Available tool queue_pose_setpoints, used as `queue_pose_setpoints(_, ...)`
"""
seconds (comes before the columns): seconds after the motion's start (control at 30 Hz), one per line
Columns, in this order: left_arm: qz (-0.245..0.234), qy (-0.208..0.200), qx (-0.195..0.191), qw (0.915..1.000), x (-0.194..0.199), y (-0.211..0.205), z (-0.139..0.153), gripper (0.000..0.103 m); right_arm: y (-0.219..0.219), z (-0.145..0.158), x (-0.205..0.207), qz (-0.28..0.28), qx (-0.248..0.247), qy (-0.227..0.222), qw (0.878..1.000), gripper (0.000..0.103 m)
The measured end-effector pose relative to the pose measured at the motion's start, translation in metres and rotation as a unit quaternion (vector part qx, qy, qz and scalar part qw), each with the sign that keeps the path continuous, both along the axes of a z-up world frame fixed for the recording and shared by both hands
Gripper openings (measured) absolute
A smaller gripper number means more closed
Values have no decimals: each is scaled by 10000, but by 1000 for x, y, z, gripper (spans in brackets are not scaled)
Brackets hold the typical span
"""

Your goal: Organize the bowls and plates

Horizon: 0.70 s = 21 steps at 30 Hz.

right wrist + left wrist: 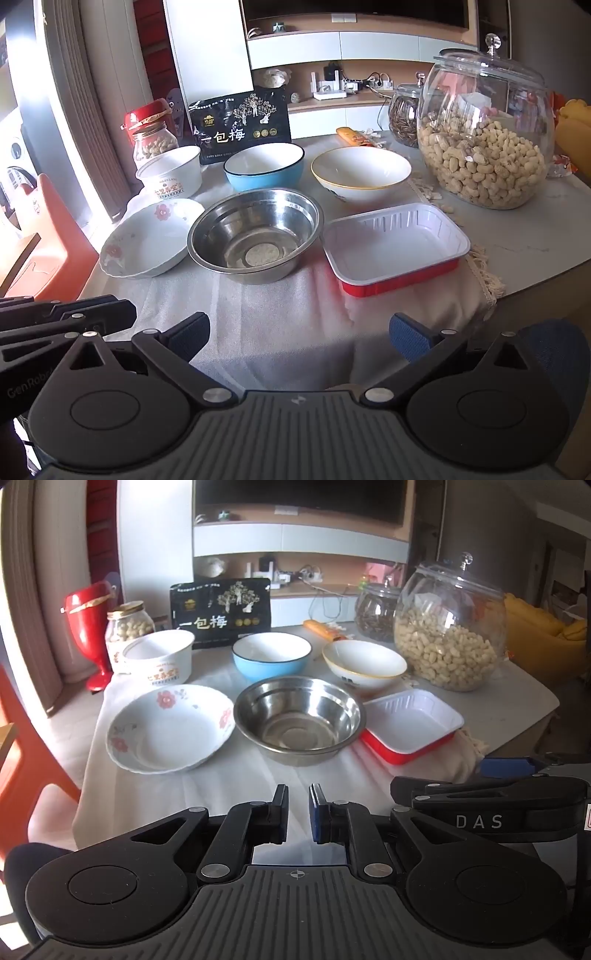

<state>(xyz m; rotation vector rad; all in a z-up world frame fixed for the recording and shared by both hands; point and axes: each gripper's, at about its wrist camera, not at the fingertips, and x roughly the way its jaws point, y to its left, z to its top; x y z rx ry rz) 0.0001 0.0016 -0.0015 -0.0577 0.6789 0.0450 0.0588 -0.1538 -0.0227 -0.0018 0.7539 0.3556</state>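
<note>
Left gripper [298,812] tilts downward over the table [517,694], short of the steel bowl [299,720]; fingers nearly closed, holding nothing. Right gripper [299,338] tilts likewise, short of the steel bowl [255,234] and foil tray [395,243]; fingers wide apart, empty.

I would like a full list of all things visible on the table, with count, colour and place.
Floral ceramic bowl: 1, white with pink, front left.
Stainless steel bowl: 1, silver, front centre.
Foil tray: 1, red outside, front right.
Paper tub: 1, white, back left.
Blue enamel bowl: 1, back centre.
Gold-rimmed bowl: 1, white, back right.
Peanut jars: 2, clear glass, large right, small left.
Seed jar: 1, clear glass.
Black pouch: 1.
Red vase: 1.
Left gripper: jaws shut.
Right gripper: jaws open.
</note>
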Motion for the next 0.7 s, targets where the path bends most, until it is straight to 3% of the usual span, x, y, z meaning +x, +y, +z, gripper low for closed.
queue_pose_setpoints(0.23,197,362,45,9991,8,1,-7,15,1,-5,4,20,-73,128,9999,103)
queue_pose_setpoints(0.7,224,341,96,9991,4,1,-6,15,2,-7,4,16,-76,287,9996,103)
